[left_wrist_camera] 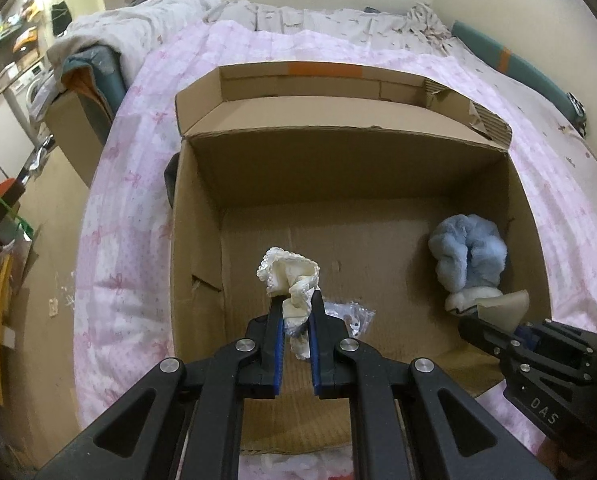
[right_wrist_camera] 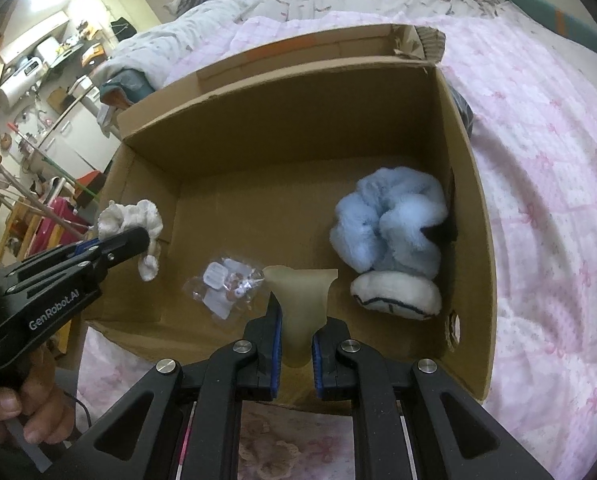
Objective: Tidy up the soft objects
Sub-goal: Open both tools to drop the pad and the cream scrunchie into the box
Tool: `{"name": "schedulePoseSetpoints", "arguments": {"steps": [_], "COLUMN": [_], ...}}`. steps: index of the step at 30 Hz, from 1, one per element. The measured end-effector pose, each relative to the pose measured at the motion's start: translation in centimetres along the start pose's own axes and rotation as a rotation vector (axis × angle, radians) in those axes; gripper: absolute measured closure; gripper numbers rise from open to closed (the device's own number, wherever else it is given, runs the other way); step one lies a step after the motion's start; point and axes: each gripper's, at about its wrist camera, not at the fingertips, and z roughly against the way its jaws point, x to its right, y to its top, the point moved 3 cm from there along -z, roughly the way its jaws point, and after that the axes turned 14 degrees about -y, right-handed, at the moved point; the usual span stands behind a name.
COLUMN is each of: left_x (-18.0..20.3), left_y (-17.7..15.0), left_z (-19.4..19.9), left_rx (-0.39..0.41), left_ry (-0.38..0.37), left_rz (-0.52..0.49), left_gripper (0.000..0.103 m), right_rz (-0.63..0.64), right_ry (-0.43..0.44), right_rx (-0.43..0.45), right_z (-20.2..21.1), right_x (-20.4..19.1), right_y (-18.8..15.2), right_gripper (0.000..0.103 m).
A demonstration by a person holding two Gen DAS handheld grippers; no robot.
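An open cardboard box [left_wrist_camera: 202, 240] [right_wrist_camera: 462, 184] stands on a pink bed. My left gripper [left_wrist_camera: 296, 304] [right_wrist_camera: 140, 240] is shut on a crumpled white lacy cloth [left_wrist_camera: 288, 274] [right_wrist_camera: 128, 216], held above the box's near left part. My right gripper [right_wrist_camera: 298, 312] [left_wrist_camera: 494, 320] is shut on a pale translucent soft piece [right_wrist_camera: 300, 292] [left_wrist_camera: 504, 308], held over the near right part. On the box floor by the right wall lies a fluffy blue slipper [left_wrist_camera: 468, 252] [right_wrist_camera: 390, 224] with a white sole [right_wrist_camera: 396, 294].
A small clear plastic bag [right_wrist_camera: 226, 284] [left_wrist_camera: 348, 314] with bits inside lies on the box floor. The pink quilt [left_wrist_camera: 126, 208] [right_wrist_camera: 546, 200] surrounds the box. Crumpled bedding [left_wrist_camera: 158, 16] lies at the far end. A hand [right_wrist_camera: 6, 412] grips the left gripper's handle. Cluttered furniture stands off the bed's left side.
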Motion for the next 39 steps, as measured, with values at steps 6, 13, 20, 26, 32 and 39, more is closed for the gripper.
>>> {"name": "schedulePoseSetpoints", "arguments": {"steps": [6,13,20,26,32,39], "left_x": [-0.2,0.3,-0.1,0.2,0.5,0.9], "left_y": [-0.1,-0.1,-0.1,-0.1,-0.1,-0.2], "left_z": [-0.1,-0.2,-0.4,-0.5,-0.1,-0.4], "left_rx": [-0.004,-0.001,-0.007,-0.014,0.016,0.002], "left_ry": [-0.014,-0.025,-0.008,0.001,0.009,0.0], "left_rz": [0.02,0.002,0.011,-0.011,-0.026,-0.042], "left_gripper": [0.093,0.093,0.088,0.077,0.045,0.043], "right_rz": [-0.017,-0.015,-0.026,-0.061,-0.091,-0.141], "right_ry": [-0.009,-0.004,0.015,0.043,0.062,0.095], "right_rx": [-0.008,-0.002,0.0,-0.012,-0.011,0.06], "right_z": [-0.4,-0.4,-0.2,-0.3,-0.2,1.2], "right_x": [0.0,0.0,0.1,0.4,0.6,1.0], "right_y": [0.1,0.2,0.2,0.3,0.6,1.1], "right_gripper": [0.089,0.088,0.084,0.077,0.075,0.017]}}
